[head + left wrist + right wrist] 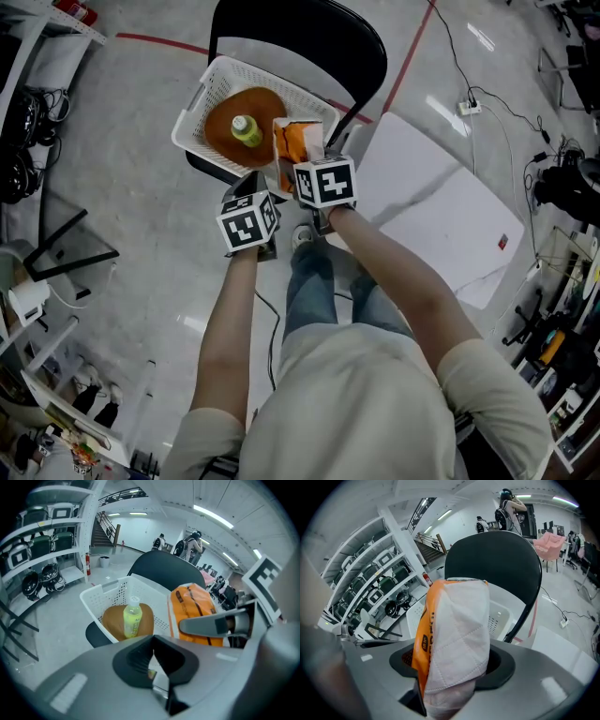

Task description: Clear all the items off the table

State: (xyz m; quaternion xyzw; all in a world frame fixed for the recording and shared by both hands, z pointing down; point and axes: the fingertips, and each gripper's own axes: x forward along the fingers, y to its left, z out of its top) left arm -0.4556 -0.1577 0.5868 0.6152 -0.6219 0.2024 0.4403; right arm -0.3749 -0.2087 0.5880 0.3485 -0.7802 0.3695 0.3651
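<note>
The right gripper (321, 184) is clamped on an orange-and-white plastic-wrapped packet with a quilted white face (454, 634). Its jaws stand wide around the packet's lower end, and the pads press on both flat sides. The packet's long axis runs straight out along the jaws. It points to 12 o'clock in the right gripper view, toward the black backrest of the chair (497, 559).

In the head view the packet hangs at the 4 o'clock rim of the white perforated plastic basket (202, 94), which sits on the chair seat. I cannot tell whether the packet is just inside the wall or just outside it. The open middle of the basket lies at about 10 o'clock from the packet. It holds a round brown pad (223, 120) with a yellow-green bottle with a white cap (246, 130) resting on it.

My judgement is that the drop needs a short carry toward 10 o'clock, with the free end leading, so the packet lands beside the bottle.

The left gripper (248, 225) has its jaws closed together with nothing between them. It sits at 7 o'clock from the right one, just short of the basket's near rim. The right hand is therefore the nearer and the only loaded one.

The white rectangular table (441, 206) lies at 3 o'clock.
</note>
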